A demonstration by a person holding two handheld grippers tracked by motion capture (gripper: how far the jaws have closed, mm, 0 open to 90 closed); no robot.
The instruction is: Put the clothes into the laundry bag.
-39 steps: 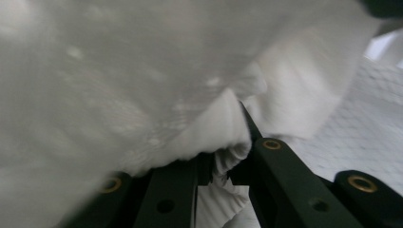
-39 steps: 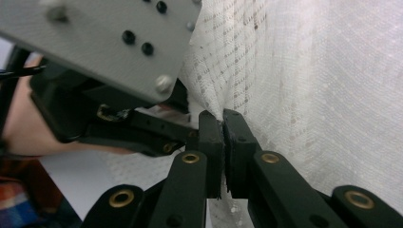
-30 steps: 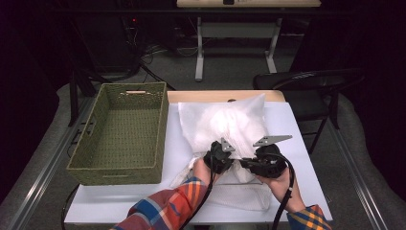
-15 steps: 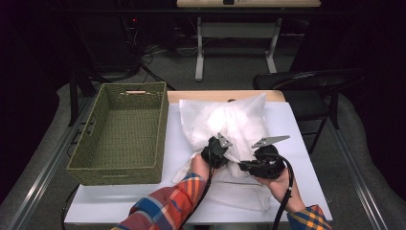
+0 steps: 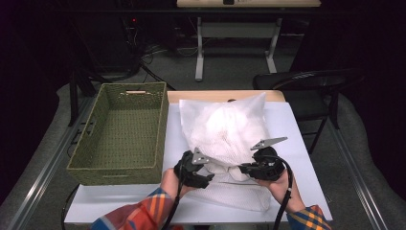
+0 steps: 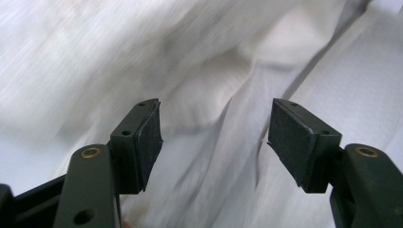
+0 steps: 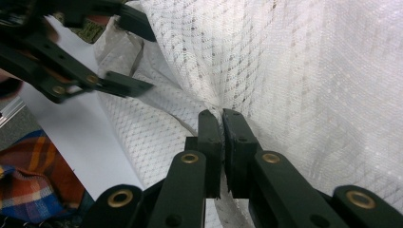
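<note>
A white mesh bag (image 5: 225,127) stuffed with white material lies on the white table (image 5: 297,143), with its flat, slack end toward the person. My right gripper (image 5: 243,168) is shut on a gathered fold of the mesh (image 7: 309,71), the jaws pressed together at the pinch (image 7: 222,118). My left gripper (image 5: 210,176) is open beside the bag's near left. Its two pads stand wide apart with white fabric (image 6: 214,57) beyond them and nothing clamped between. The right gripper view also shows the left gripper (image 7: 142,54), open just short of the mesh.
A green woven basket (image 5: 86,160), with nothing inside it, stands at the left of the table, touching the bag's side of the white top. A dark folding chair (image 5: 306,81) is behind the table's far right corner. Plaid sleeves (image 5: 143,213) come in from the bottom.
My left gripper has drawn back toward the person and to the left, off the bag's bulge. The right gripper has stayed almost in place on the mesh.
</note>
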